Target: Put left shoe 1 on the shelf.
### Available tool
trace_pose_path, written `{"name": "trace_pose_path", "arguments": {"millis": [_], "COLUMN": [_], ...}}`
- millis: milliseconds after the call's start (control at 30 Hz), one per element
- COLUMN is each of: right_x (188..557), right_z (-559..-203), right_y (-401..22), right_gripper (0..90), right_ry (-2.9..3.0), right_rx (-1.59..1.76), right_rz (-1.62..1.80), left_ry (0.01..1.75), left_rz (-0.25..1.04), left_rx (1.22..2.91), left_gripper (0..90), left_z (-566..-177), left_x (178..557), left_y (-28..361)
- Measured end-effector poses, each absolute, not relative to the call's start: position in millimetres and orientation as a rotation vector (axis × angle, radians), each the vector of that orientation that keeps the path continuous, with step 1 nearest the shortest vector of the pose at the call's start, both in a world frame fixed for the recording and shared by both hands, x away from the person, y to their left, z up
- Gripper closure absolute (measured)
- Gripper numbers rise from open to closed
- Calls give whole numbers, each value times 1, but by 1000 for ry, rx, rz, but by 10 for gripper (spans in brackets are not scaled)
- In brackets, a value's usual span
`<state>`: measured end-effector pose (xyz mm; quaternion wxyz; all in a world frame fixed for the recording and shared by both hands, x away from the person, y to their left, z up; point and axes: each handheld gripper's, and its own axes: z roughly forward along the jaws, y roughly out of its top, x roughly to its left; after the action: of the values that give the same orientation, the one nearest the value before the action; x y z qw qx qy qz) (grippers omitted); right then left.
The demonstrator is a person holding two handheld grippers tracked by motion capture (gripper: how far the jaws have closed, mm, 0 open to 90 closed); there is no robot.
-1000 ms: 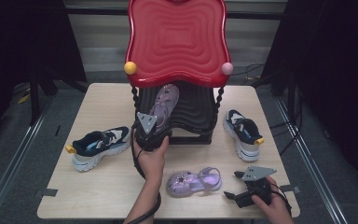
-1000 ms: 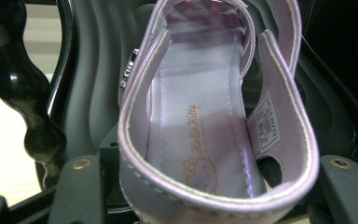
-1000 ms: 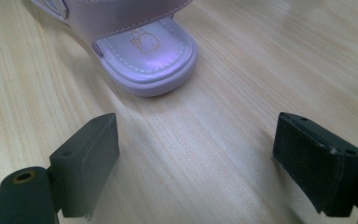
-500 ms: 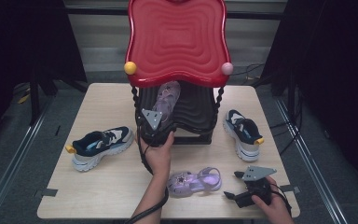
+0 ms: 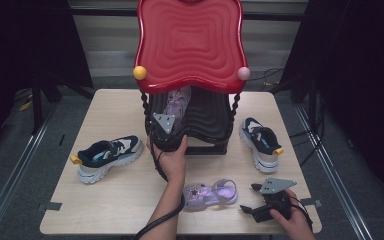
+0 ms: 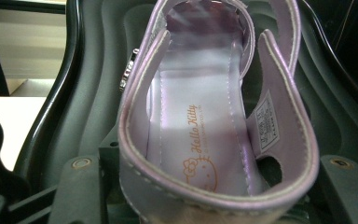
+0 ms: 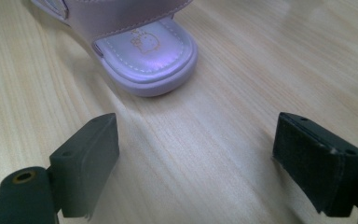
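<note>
My left tool (image 5: 166,134) grips the purple sandal (image 6: 205,121) by its heel; I'd seat it flat in the black rack (image 5: 210,120) before letting go; right tool (image 7: 196,158) gapes idle

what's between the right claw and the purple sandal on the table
Bare wood: the right gripper view shows only tabletop between the open right claw and the purple sandal.

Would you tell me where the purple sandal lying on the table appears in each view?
High view: sandal near the front edge, left of the right gripper.
Right gripper view: top centre, beyond the open jaws.
Left gripper view: this is the other sandal, inside the black rack.
Shared landmark: wooden table.
</note>
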<state>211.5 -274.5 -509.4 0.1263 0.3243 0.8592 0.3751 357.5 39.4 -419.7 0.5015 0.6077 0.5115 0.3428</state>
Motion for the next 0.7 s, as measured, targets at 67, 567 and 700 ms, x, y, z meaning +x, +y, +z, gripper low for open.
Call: {"name": "trace_pose_path", "arguments": {"millis": [67,567,700], "right_x": [211,211,211], "right_z": [-509,-509,-509], "right_y": [-275,-274,-274], "right_gripper": [138,137,138], "right_ry": [2502,2504,2504], "right_rx": [945,939,939], "right_rz": [1092,1094,1094], "left_ry": [1246,1278,1291], "left_rz": [828,851,866], "left_rx": [1467,1432,1416], "left_gripper": [372,372,372], "left_z": [-419,-417,-416], "left_x": [359,373,377], "left_y": [39,27,23]}}
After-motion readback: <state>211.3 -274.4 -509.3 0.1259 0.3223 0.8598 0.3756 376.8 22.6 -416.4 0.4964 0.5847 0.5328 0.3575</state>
